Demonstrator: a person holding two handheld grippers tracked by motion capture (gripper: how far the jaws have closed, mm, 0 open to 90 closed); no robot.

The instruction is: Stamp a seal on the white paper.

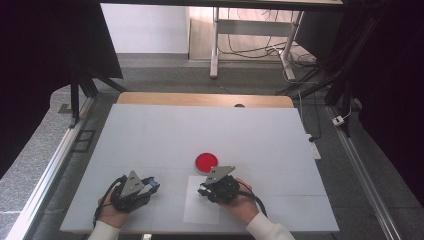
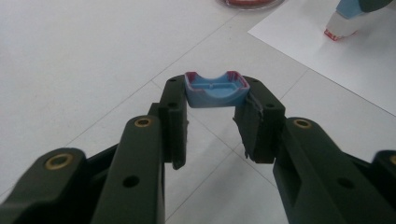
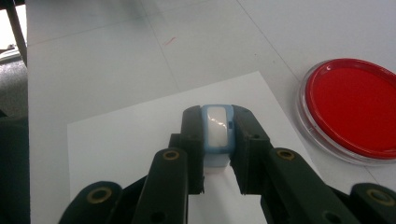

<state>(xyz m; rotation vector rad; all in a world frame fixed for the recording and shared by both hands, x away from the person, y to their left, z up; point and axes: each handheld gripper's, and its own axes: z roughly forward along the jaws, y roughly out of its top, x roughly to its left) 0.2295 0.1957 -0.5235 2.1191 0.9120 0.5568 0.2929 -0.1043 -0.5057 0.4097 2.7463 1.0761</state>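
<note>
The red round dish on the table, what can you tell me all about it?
The red dish is a flat, round, shallow thing with a clear, plastic-looking rim and a bright, glossy red inside. It lies flat on the white table, just beyond the white paper sheet and apart from it as far as shows. No claw touches it; the right claw sits beside it over the paper.

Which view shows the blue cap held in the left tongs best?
The left gripper view: the blue cap sits close up, clamped between the left tongs, its hollow inside and red-stained rim plain. In the high view it is a small blue speck at the tongs' tip.
</note>
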